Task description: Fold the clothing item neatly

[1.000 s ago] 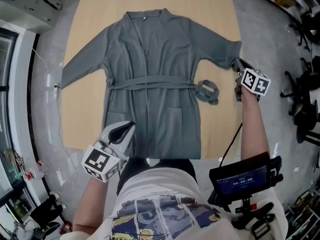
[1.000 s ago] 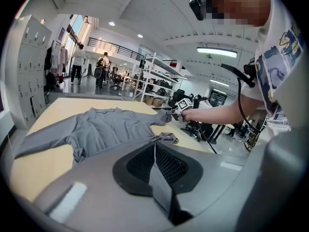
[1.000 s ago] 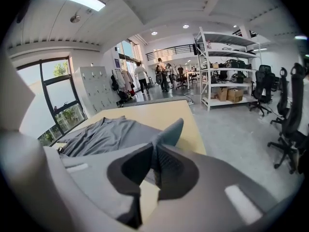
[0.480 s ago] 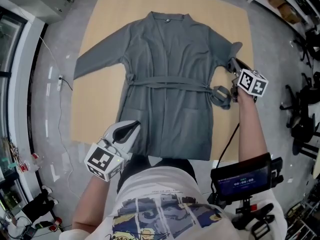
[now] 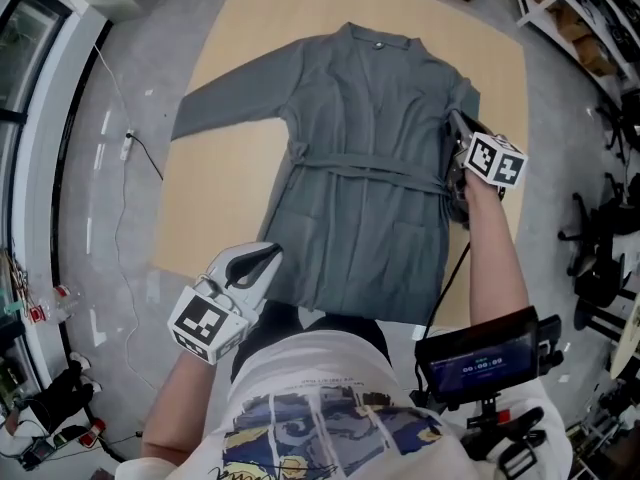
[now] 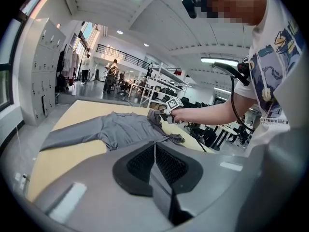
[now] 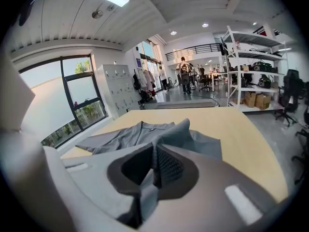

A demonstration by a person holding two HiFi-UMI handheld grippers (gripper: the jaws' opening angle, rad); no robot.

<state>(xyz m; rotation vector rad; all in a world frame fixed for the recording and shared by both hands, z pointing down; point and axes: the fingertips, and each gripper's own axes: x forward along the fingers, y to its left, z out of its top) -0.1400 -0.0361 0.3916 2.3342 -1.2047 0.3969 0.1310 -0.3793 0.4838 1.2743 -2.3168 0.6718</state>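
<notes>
A grey robe [image 5: 360, 168] lies front side up on a tan board [image 5: 230, 198] set on the grey floor [image 5: 110, 218], with its collar [image 5: 378, 40] at the far end and its hem nearest the person. The left sleeve [image 5: 230, 98] stretches flat toward the far left.

The right sleeve [image 7: 181, 132] is lifted. The right gripper [image 5: 455, 128] has its jaws closed on that cloth, and in the right gripper view the fabric rises in a peak straight out from between the pads. The part of the sleeve inside the jaws is swallowed there and cannot be traced. In the head view this gripper and the forearm behind it cover the robe's right edge, so the right end of the belt [image 5: 370, 166] cannot be made out.

The left gripper [image 5: 268, 256] hovers at the near left, just beside the hem's left corner. Its jaws are pressed together with nothing between them — in the left gripper view the robe lies beyond the tips. Whether those tips touch the board cannot be told from above.

The middle of the hem is hidden behind the person's torso, and the board's far edge runs out of the top of the head view. A screen [image 5: 478, 356] mounted at the person's right side shows digits too small to read.
</notes>
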